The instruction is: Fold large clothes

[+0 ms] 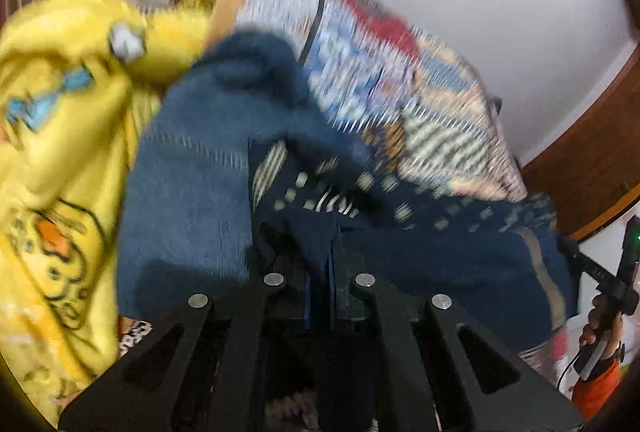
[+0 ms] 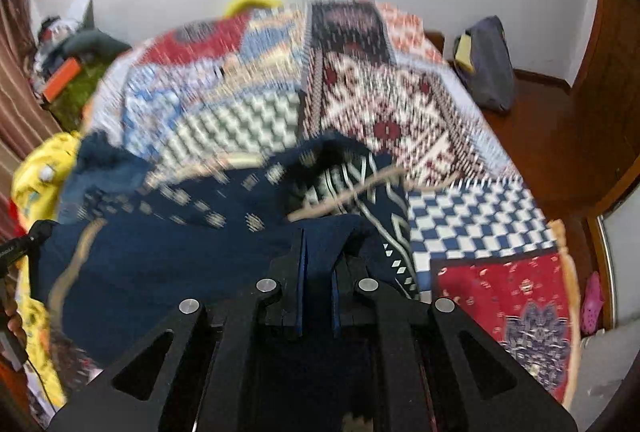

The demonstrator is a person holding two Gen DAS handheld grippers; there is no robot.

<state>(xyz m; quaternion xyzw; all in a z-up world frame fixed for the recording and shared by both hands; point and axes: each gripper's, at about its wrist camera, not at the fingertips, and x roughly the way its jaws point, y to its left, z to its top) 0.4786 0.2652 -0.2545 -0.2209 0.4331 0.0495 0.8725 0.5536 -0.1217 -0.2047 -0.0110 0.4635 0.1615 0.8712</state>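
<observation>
Carrying the dark blue garment across the bed, I've got both tools clamped on it: the left gripper is pinched tight on a fold of the navy cloth, and the right gripper is likewise nipped on the same fabric, jaws narrow with cloth bunched between them. The garment hangs between the two grips, spread over the near part of the patchwork bedspread, its patterned border with pale squares lying further out. Both views are blurred, so detail is rough. To do this fold well, I'd judge: keep both grips at matching height so the held edge stays straight, hold light tension between the grips so no slack bunches in the middle, lay the edge down square on the far part of the cloth, and only then let go. Risk I see: the yellow duck-print blanket sits right against the garment's left side and could get dragged in; steer clear of it. Containers: none clearly readable. There's a heap of clutter at far left with an orange box-like item on it, contents can't be told; a grey bag stands on the floor by the wall, something yellow at its side.
</observation>
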